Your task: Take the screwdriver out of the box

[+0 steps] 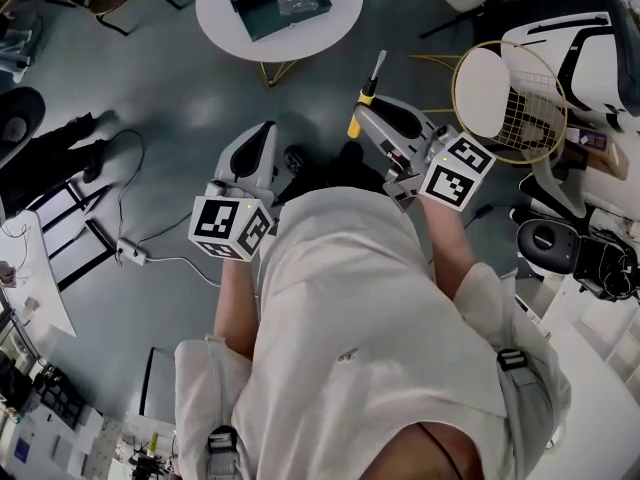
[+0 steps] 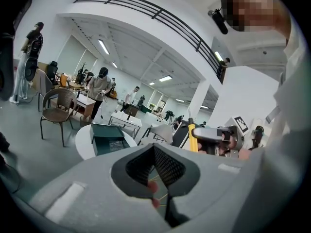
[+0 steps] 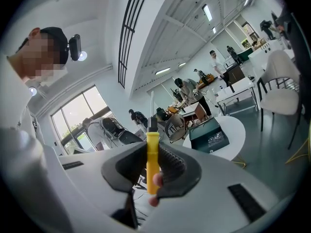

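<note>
The left gripper [image 2: 154, 152] has its dark ribbed jaws together at the tips, nothing between them. Beyond it, a dark green box [image 2: 108, 139] lies open on a round white table [image 2: 83, 145]. To the right, the right gripper [image 2: 199, 135] holds a yellow-handled screwdriver [image 2: 192, 138] upright.
</note>
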{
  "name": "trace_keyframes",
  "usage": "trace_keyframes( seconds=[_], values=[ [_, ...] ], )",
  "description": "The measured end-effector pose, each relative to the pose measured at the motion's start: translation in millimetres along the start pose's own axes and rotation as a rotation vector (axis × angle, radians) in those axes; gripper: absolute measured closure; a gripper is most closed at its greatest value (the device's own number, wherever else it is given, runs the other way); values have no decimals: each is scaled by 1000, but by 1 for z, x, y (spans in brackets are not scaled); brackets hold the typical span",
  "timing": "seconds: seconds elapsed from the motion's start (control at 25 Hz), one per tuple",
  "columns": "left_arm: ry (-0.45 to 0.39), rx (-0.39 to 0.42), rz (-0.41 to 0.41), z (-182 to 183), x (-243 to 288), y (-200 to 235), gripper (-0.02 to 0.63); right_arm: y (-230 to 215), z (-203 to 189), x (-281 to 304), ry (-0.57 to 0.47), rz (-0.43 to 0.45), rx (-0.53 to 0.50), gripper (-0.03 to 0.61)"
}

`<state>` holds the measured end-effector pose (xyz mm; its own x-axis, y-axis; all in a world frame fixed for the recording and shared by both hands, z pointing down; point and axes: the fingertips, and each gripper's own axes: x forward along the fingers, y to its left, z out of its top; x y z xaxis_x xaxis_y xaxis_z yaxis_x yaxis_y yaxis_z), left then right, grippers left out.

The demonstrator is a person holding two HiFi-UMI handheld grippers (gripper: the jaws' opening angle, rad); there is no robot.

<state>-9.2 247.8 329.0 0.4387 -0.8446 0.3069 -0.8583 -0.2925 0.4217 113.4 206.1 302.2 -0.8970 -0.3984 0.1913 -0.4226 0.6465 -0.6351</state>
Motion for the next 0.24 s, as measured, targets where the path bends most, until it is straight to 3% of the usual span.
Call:
trace_keyframes(
  seconds=[0.24],
  values=[
    [-6,-2,2,2,-6,6,603,4,0,5,1,1,-12,500]
  ],
)
